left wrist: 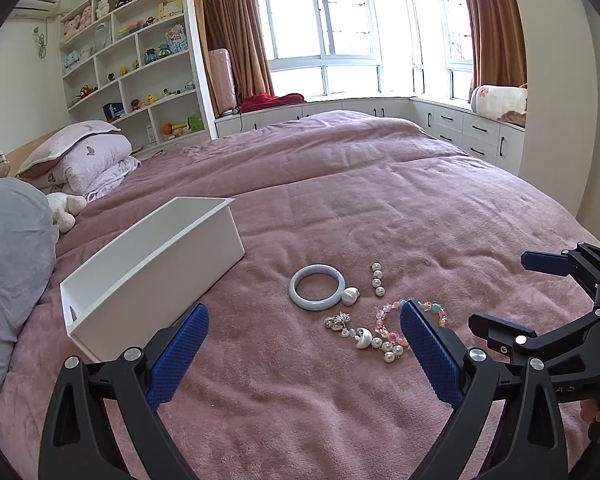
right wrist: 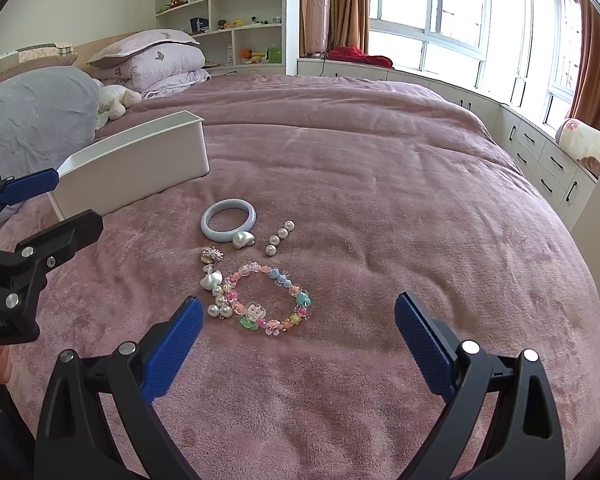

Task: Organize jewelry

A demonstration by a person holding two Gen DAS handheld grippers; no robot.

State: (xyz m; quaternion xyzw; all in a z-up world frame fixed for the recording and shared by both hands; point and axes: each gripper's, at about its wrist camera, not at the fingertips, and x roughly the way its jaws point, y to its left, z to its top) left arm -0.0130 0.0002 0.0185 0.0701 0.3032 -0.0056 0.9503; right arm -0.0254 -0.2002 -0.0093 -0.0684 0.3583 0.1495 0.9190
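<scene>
Jewelry lies on the pink bedspread: a pale blue bangle (left wrist: 317,287) (right wrist: 228,219), a row of pearls (left wrist: 377,278) (right wrist: 279,237), a colourful bead bracelet (right wrist: 270,298) (left wrist: 388,316), and a pearl and shell piece (left wrist: 374,342) (right wrist: 216,284). A white open box (left wrist: 152,268) (right wrist: 134,164) stands to their left. My left gripper (left wrist: 304,336) is open and empty, hovering just short of the jewelry. My right gripper (right wrist: 300,328) is open and empty, above the bead bracelet's near side.
Grey and lilac pillows (right wrist: 32,120) and a plush toy (right wrist: 118,100) lie at the bed's left. Shelves (left wrist: 132,52), curtains and a window bench with drawers (right wrist: 540,160) lie beyond the bed. The bed's edge curves away on the right.
</scene>
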